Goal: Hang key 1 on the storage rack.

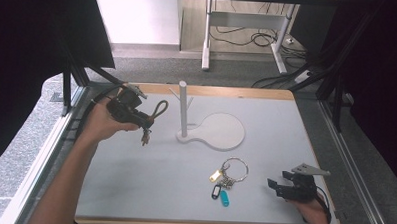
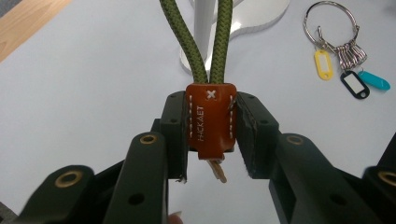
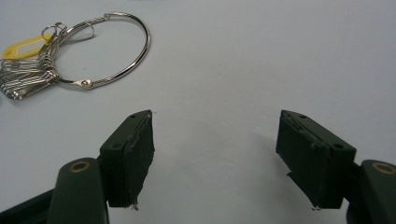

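**Left gripper holding cord keychain off the desk**

Currently the left gripper [image 1: 147,121] is hanging above the desk [image 1: 133,190] near its far-left corner, forearm coming up from the near-left edge, jaws clamping the brown leather tab [image 2: 211,122] of the keychain. The green cord loop [image 2: 208,37] is running straight out past the jaw tips toward the white stand [image 1: 183,111]; a key [image 2: 217,170] is dangling below. The right gripper [image 1: 280,189] is resting by the near-right corner, jaws spread wide with nothing between them, key ring [image 1: 233,169] just beside.
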The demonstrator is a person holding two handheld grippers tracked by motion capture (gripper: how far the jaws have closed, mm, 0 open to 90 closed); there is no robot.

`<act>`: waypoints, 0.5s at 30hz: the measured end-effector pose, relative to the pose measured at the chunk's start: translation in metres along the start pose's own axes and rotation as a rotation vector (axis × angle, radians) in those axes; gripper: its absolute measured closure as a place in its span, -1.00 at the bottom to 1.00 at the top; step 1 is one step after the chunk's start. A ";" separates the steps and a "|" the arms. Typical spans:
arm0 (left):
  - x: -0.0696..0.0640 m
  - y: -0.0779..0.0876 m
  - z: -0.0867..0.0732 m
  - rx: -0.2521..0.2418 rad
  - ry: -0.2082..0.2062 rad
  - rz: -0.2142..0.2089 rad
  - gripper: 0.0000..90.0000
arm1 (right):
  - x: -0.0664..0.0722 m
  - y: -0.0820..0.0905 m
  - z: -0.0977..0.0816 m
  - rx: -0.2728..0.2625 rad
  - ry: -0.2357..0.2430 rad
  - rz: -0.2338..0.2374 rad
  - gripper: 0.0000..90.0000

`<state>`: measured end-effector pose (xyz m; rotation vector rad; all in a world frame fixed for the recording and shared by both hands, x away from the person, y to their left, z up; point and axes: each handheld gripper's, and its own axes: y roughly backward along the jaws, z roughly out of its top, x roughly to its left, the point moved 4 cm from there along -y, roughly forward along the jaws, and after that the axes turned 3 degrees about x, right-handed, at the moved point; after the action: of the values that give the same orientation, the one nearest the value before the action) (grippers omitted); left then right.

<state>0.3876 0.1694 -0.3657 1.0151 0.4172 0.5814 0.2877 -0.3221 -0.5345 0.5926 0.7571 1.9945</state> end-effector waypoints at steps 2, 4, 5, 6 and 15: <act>0.001 0.001 0.002 -0.003 -0.001 -0.001 0.48 | 0.000 0.000 0.000 -0.001 0.001 -0.001 -0.38; 0.001 0.002 0.003 -0.006 -0.002 -0.002 0.48 | 0.000 0.000 0.000 0.001 0.001 -0.001 -0.37; 0.002 0.002 0.004 -0.005 -0.002 -0.002 0.48 | 0.000 0.000 0.000 0.002 0.001 -0.001 -0.37; 0.002 0.003 0.006 -0.009 -0.002 -0.005 0.48 | 0.000 0.000 0.000 0.003 0.003 -0.002 -0.38; 0.007 0.007 0.015 -0.034 0.010 -0.010 0.48 | -0.001 -0.001 -0.001 0.006 0.005 -0.003 -0.38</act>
<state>0.3997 0.1664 -0.3529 0.9778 0.4194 0.5831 0.2882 -0.3230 -0.5360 0.5898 0.7673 1.9925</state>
